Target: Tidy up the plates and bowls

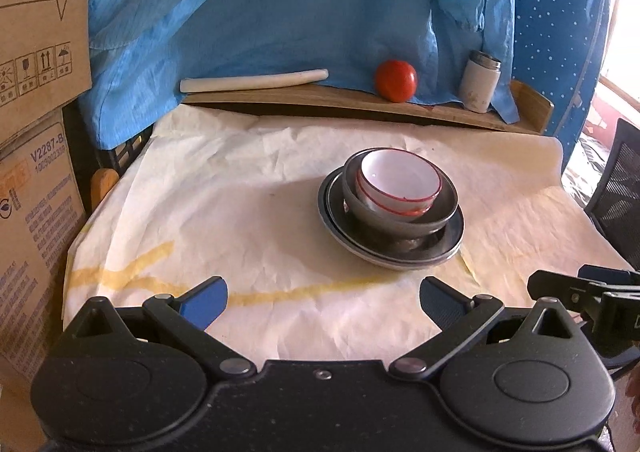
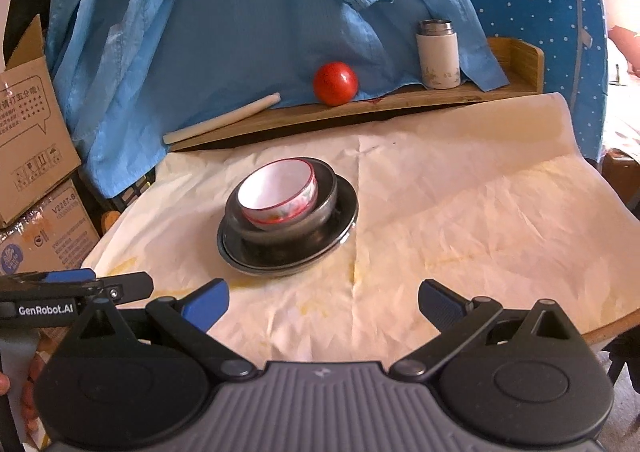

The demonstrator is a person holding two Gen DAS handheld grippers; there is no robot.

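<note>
Two claws hover at the near edge of the bench (image 1: pixel 248 188), both spread wide and holding nothing. The left claw (image 1: pixel 324 298) sees its blue pads parted over bare cream paper (image 1: pixel 200 172); the right claw (image 2: pixel 324 300) shows the same wide gap, with empty paper between its pads.

The task's things sit together in one nested stack near the middle of the bench. At the bottom are dark metal plates (image 1: pixel 390 248), at least two judging by the doubled rim. On them stands a grey metal bowl (image 1: pixel 400 218), and inside it sit white bowls with red rims (image 1: pixel 400 182), tilted slightly and leaning toward the far-left wall of the metal bowl in the left wrist view.

From the left claw the stack lies ahead and somewhat to the right; from the right claw the plates (image 2: pixel 288 248) and the white bowls (image 2: pixel 278 192) lie ahead and to the left. So the stack stands between the two claws, well apart from both, with neither clearly nearer. The pieces are round, so no long axis governs the approach; what matters is the rim, and the top white bowl's tilt raises its near rim as the likeliest place to pinch.

Along the far edge, a wooden shelf (image 2: pixel 400 100) holds a tomato (image 2: pixel 335 83), a white flask (image 2: pixel 438 54) and a pale stick (image 2: pixel 224 120), all clear of the stack. Blue cloth (image 2: pixel 240 12) hangs behind.
</note>
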